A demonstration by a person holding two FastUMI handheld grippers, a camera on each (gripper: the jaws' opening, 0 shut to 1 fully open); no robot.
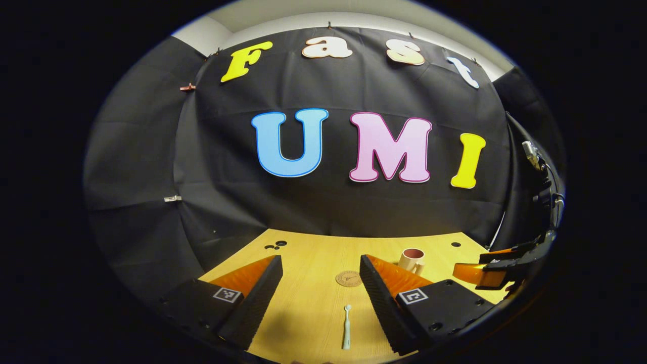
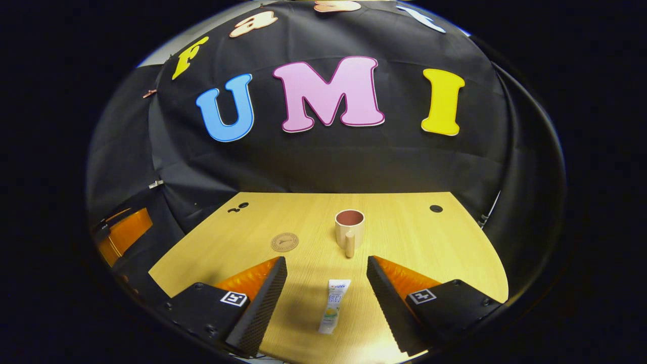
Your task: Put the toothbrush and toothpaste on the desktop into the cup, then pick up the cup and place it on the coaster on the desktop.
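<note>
A pale toothbrush (image 1: 347, 327) lies on the wooden desktop (image 1: 313, 303) between the open fingers of my left gripper (image 1: 319, 288), head pointing away. The round cork coaster (image 1: 349, 278) sits just beyond it, and the cream cup (image 1: 412, 260) stands farther right. In the right gripper view a white toothpaste tube (image 2: 334, 305) lies flat between the open fingers of my right gripper (image 2: 326, 289). The cup (image 2: 349, 227), handle toward me, stands upright beyond the tube, with the coaster (image 2: 284, 241) to its left. Nothing is held by either gripper.
The right gripper (image 1: 493, 268) shows at the right edge of the left gripper view; the left gripper (image 2: 121, 232) shows at the left edge of the right gripper view. Small cable holes (image 2: 435, 208) mark the desktop's far side. The black cloth wall stands behind the desk.
</note>
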